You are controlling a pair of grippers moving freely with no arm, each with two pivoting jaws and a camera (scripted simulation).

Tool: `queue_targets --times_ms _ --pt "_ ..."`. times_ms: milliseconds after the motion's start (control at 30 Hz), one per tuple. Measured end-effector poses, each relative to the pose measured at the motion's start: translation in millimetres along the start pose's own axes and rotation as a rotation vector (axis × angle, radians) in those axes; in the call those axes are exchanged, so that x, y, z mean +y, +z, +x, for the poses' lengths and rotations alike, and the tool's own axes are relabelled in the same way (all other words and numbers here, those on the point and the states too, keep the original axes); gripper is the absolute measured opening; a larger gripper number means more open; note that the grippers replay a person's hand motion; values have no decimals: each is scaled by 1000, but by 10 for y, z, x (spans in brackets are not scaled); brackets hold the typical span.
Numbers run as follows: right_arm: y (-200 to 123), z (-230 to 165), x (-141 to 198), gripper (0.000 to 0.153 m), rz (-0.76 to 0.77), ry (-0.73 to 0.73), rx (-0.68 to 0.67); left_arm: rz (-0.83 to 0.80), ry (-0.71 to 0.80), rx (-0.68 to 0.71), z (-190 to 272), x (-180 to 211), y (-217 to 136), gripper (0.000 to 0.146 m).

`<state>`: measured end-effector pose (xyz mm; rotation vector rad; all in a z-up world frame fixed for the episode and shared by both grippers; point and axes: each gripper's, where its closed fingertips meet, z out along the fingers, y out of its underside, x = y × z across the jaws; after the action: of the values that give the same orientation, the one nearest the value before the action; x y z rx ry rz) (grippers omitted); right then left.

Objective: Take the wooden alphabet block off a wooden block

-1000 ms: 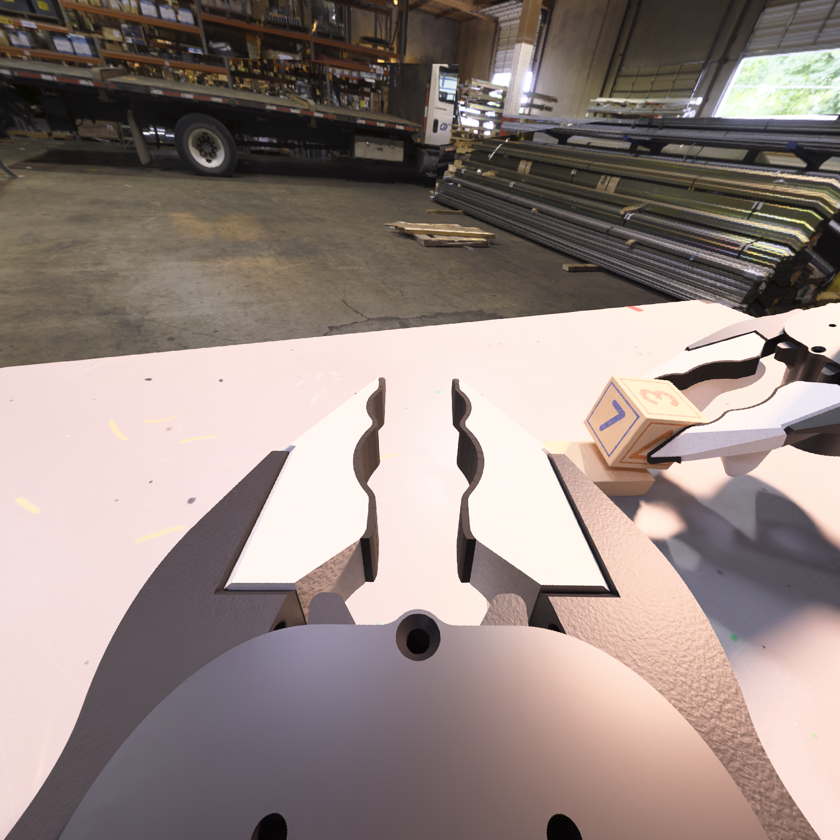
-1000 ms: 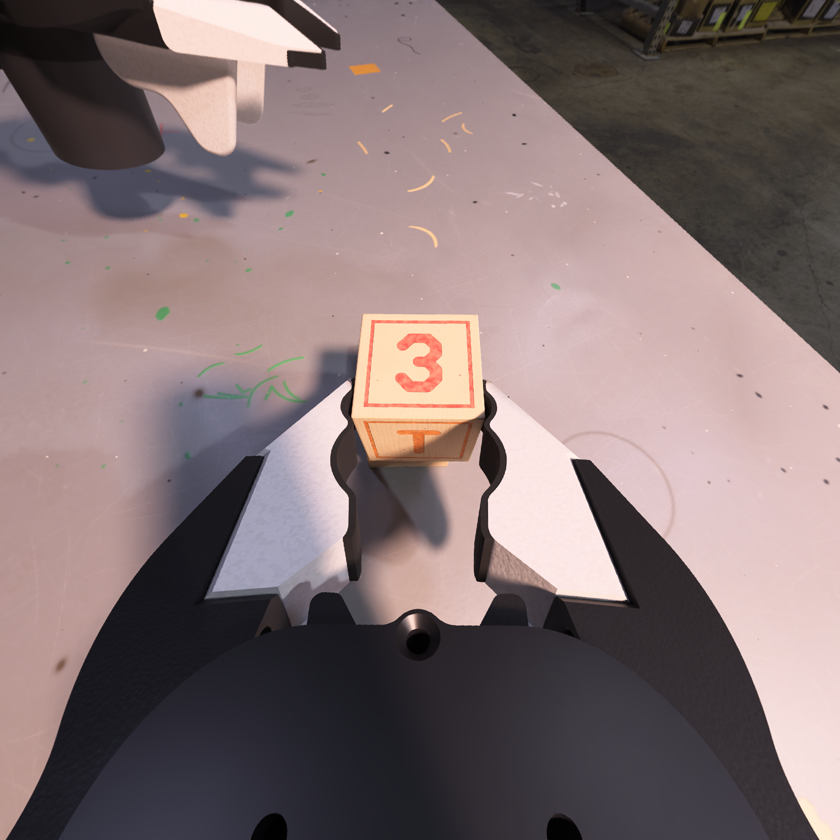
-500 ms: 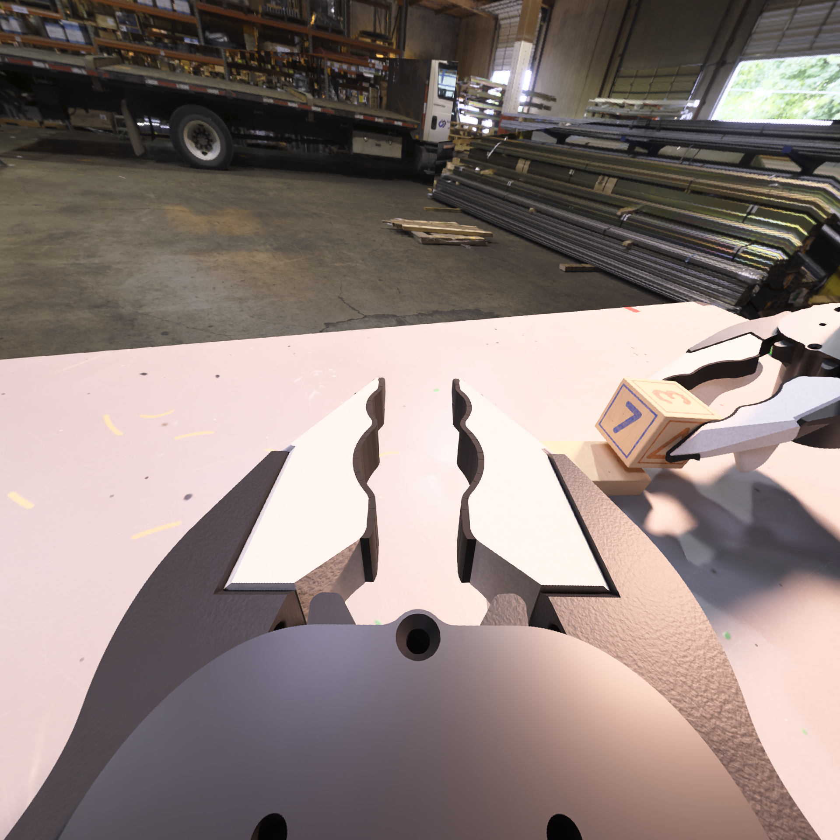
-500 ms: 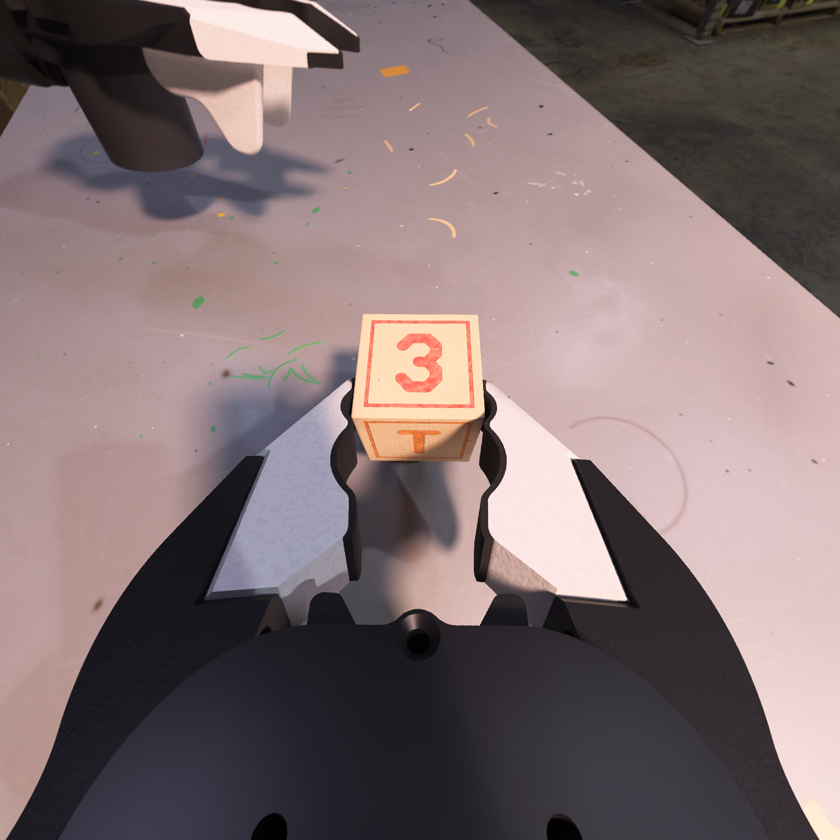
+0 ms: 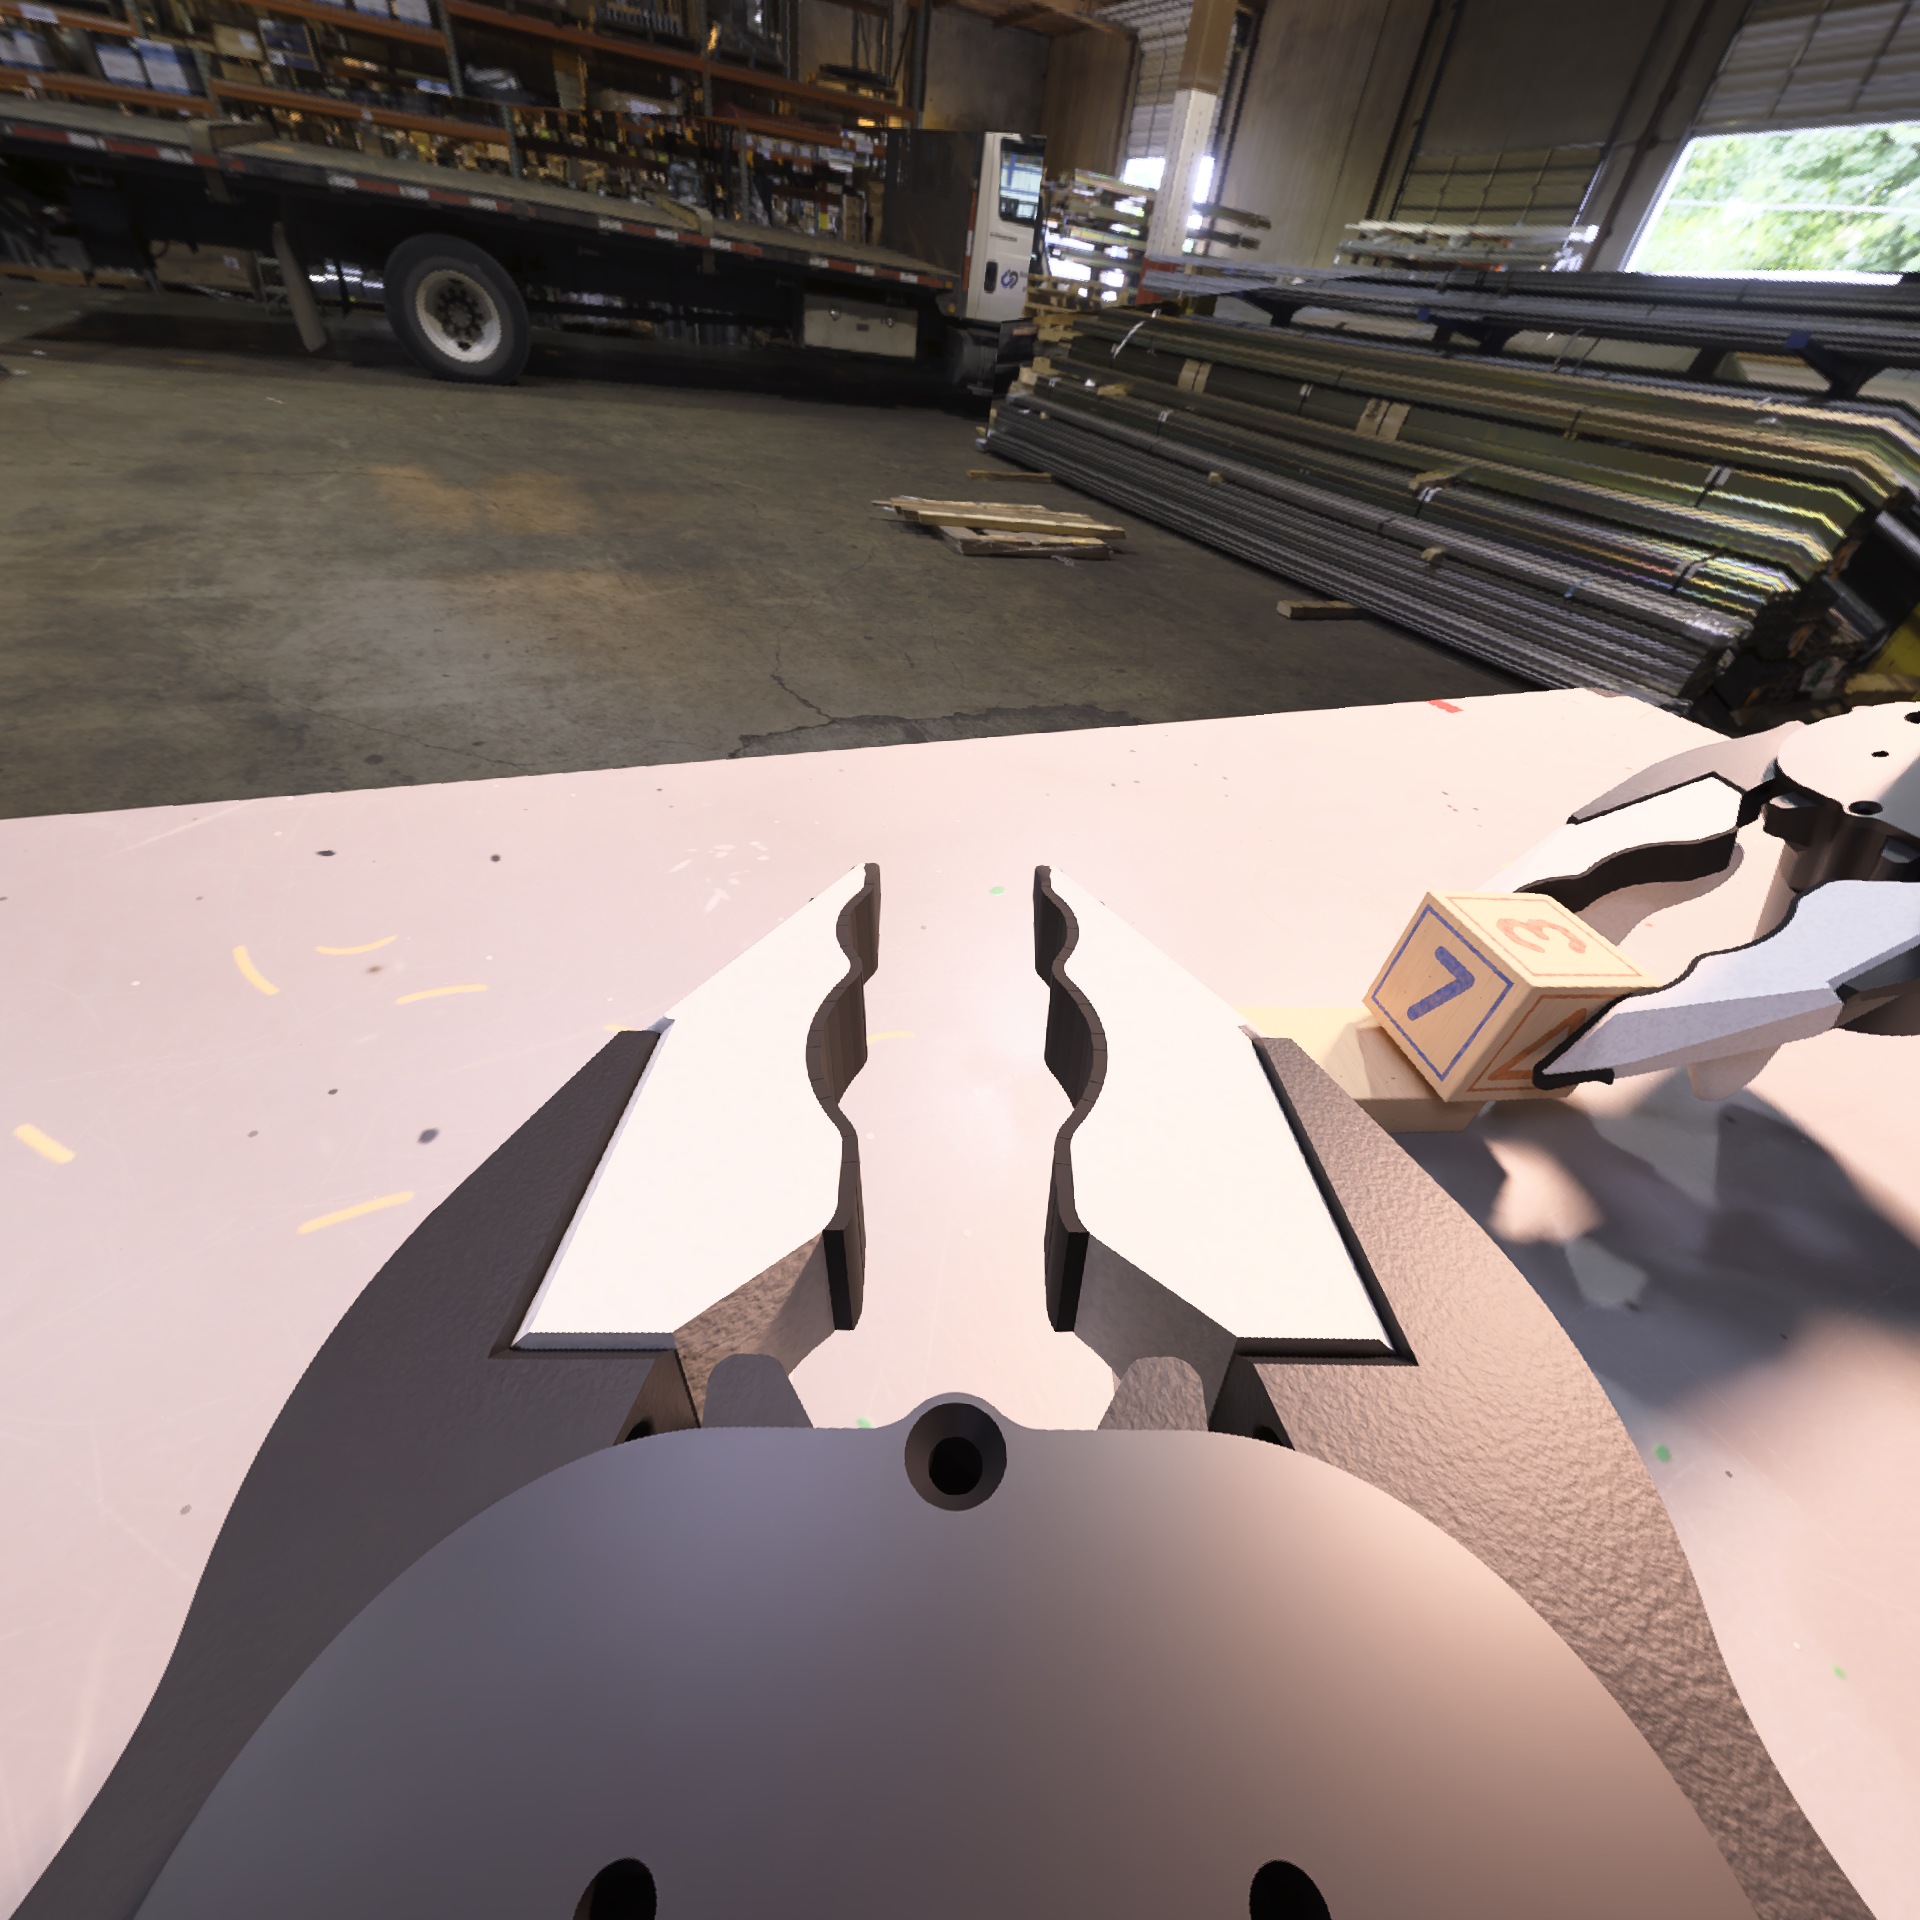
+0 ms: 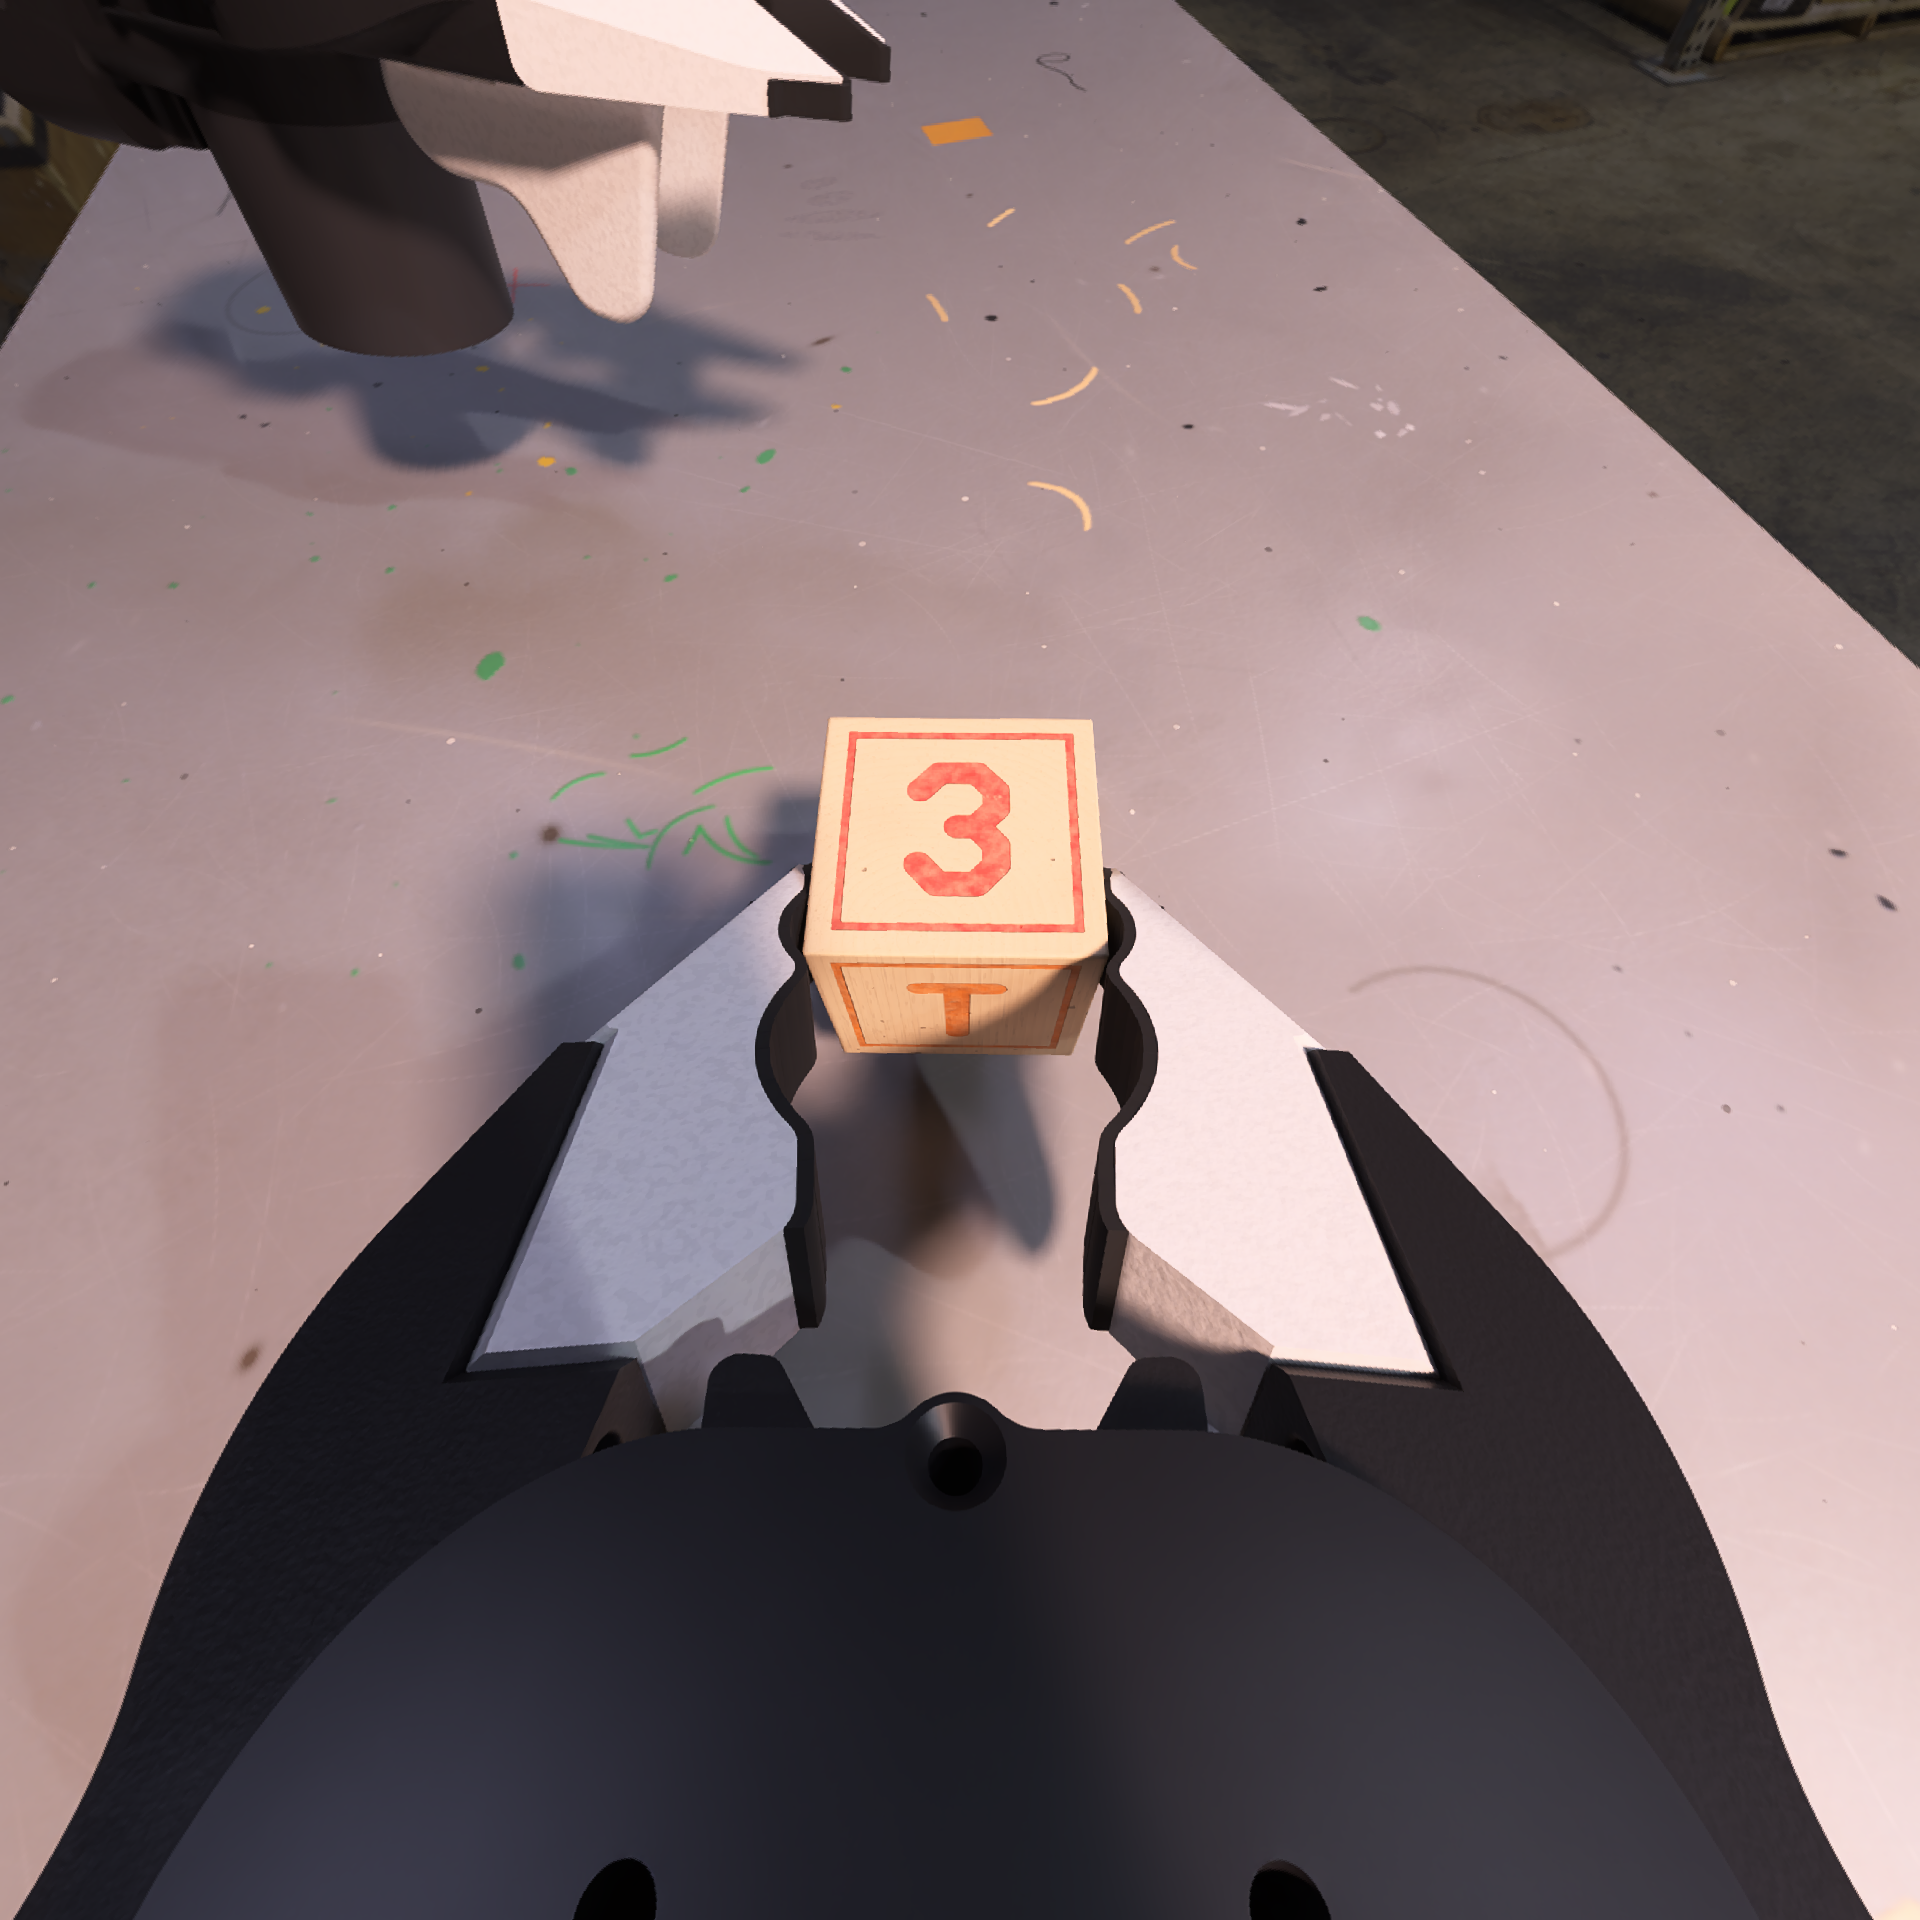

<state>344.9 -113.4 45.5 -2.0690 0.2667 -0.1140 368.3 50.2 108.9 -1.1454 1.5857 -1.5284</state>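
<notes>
Wooden alphabet block sits mid-frame in the right wrist view, clamped between the two fingertips of the right gripper, tilted and lifted. In the left wrist view, going left to right: the table with paint flecks fills the left; at centre the left gripper holds nothing, its jaws narrowly parted; at the right edge of the frame the cube hangs tilted just above the pale flat wooden block, its lowest corner close to it or touching, I cannot tell which. The grip is only at the very tips, so, in my judgement, the cube could pivot or slip out. A dragging corner could also shove the base aside.
</notes>
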Motion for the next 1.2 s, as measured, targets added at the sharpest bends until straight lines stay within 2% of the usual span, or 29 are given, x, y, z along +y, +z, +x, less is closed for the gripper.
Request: queue_targets --times_ms 1200 --pt "3 -47 0 52 0 -7 -23 -3 -2 5 15 9 -12 30"
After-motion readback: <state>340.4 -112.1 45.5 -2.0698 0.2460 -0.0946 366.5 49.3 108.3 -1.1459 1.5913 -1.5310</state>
